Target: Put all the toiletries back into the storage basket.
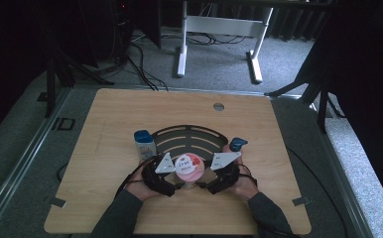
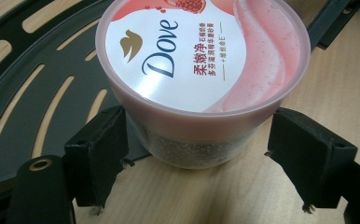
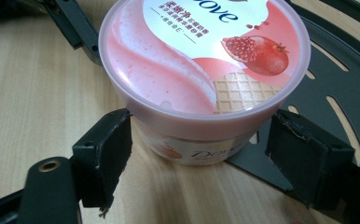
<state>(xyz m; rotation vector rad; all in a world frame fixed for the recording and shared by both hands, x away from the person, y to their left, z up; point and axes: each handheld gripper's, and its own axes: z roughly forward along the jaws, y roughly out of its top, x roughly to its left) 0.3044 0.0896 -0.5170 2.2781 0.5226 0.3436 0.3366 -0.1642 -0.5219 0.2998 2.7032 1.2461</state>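
A round pink tub with a lid stands near the front middle of a light wooden worktop, at the front edge of a black slotted rack that lies flat on the wood. In the high view a person's two hands hold the left gripper and the right gripper on either side of the tub, each topped with a grey three-cornered plate.

In the left gripper view the tub's lid reads "Dove" in dark blue script beside a gold dove emblem, with lines of Chinese characters in red and grey next to it. The rest of the lid shows a pink creamy swirl. The left gripper's black fingers are spread wide, one at each side of the tub's base, with a gap to the tub.

In the right gripper view the lid shows a pomegranate and a wafer pattern, and "Dove" is printed again on the tub's side wall. The right gripper's fingers are likewise spread apart beside the tub, not clamping it.

Behind the left gripper stands a small pale bottle with a blue cap.
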